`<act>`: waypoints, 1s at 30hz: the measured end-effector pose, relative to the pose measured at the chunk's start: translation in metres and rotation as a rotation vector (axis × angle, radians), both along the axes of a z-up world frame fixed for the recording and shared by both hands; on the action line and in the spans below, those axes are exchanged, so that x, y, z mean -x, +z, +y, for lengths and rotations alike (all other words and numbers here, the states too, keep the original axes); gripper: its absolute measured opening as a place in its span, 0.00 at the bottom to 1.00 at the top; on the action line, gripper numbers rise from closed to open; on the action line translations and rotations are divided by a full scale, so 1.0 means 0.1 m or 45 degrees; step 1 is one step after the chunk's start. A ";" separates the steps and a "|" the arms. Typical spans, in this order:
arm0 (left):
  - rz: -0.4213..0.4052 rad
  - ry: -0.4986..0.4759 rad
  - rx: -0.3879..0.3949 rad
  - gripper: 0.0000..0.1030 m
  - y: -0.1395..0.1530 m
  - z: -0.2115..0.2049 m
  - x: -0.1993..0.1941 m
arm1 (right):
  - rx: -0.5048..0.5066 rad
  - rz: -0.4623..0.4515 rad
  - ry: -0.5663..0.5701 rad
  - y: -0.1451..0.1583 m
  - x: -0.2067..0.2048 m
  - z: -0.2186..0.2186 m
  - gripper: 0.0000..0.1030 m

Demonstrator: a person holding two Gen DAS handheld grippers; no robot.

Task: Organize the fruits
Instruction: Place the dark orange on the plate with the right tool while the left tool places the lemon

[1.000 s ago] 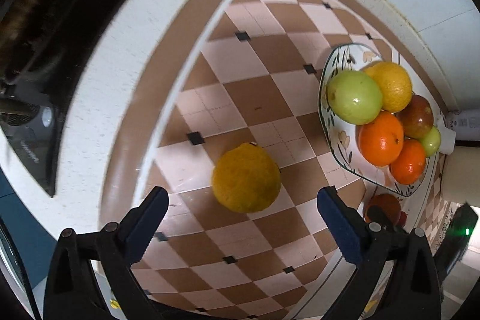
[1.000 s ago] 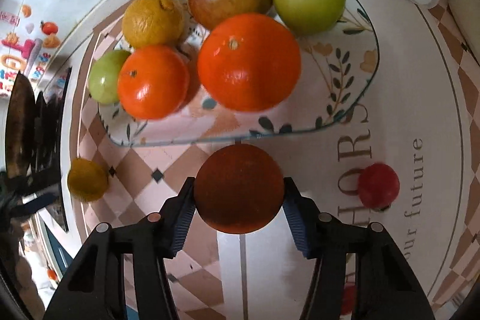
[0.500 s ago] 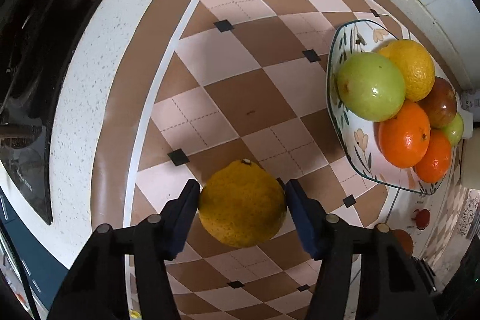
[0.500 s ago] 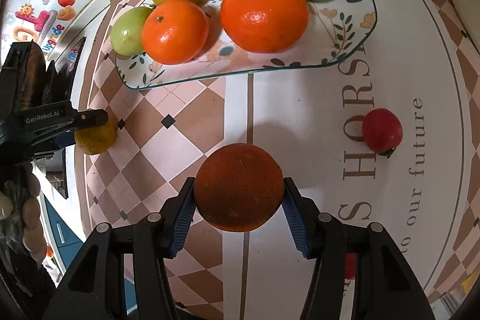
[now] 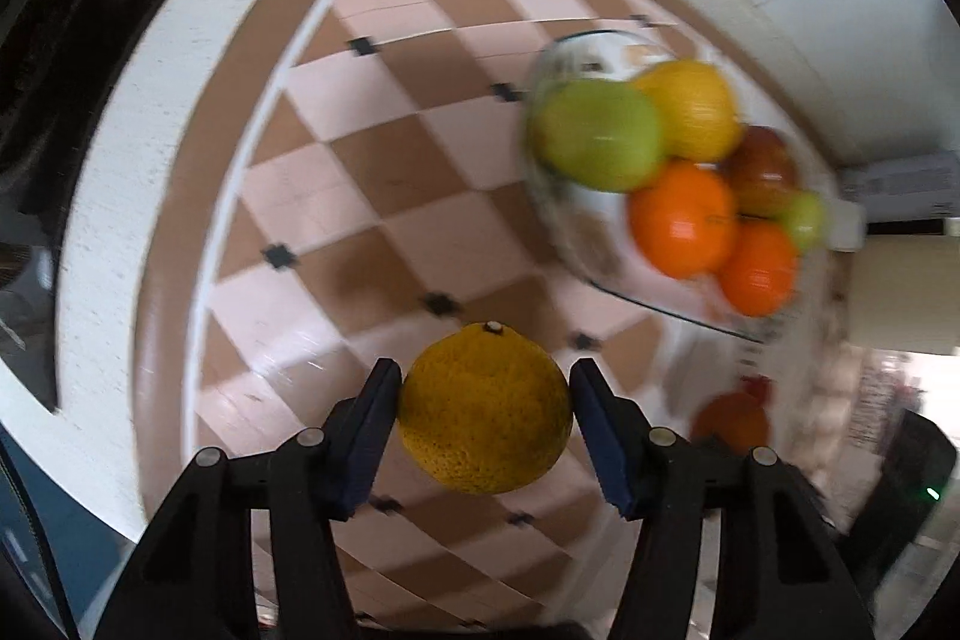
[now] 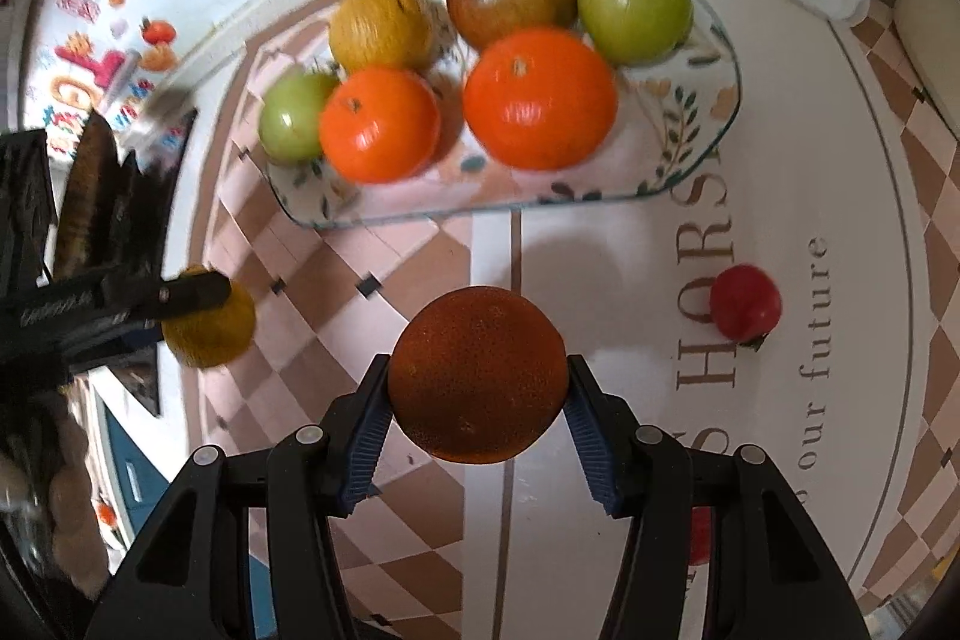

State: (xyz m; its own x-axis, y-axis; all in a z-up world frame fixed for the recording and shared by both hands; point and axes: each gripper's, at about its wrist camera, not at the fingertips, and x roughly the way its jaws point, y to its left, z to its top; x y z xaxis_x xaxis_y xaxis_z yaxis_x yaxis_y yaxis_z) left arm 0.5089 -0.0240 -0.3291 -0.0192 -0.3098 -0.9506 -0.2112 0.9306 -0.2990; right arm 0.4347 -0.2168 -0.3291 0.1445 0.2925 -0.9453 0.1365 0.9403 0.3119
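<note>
Lifted off the checkered mat (image 5: 372, 172) now, left tool (image 5: 485, 403) clamps yellow citrus (image 5: 485, 409); right tool (image 6: 477, 388) clamps dark orange (image 6: 477, 373)

Your yellow citrus (image 5: 485, 411), rough-skinned with its stem nub at 12 o'clock, sits gripped between blue pads. Your dark orange (image 6: 477, 375), pebbled and round, is likewise clamped on both sides. The plate (image 6: 690, 148), glass with a leaf print, lies at 12 o'clock of it, bearing two oranges, two green apples, a red-brown apple and a yellow citrus. A red fruit (image 6: 746, 303) lies alone at 2 o'clock.
</note>
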 end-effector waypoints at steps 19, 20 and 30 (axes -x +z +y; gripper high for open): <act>-0.147 -0.039 -0.041 0.54 0.33 -0.12 -1.48 | 0.083 -0.065 -0.237 0.22 -0.94 -0.92 0.56; -0.135 -0.046 -0.054 0.54 0.28 -0.11 -1.53 | 0.087 -0.059 -0.236 0.20 -0.96 -0.94 0.56; -0.053 -0.156 -0.145 0.55 -0.05 -0.28 -1.78 | 0.107 -0.011 -0.203 0.07 -1.06 -0.98 0.57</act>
State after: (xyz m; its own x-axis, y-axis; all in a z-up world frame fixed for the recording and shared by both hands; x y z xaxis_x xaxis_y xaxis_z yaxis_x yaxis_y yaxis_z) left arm 0.6874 -0.0522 -0.3339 -0.0104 -0.1978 -0.9802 -0.0837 0.9770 -0.1962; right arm 0.5409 -0.3146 -0.3221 0.1912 0.1855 -0.9638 0.2838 0.9296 0.2353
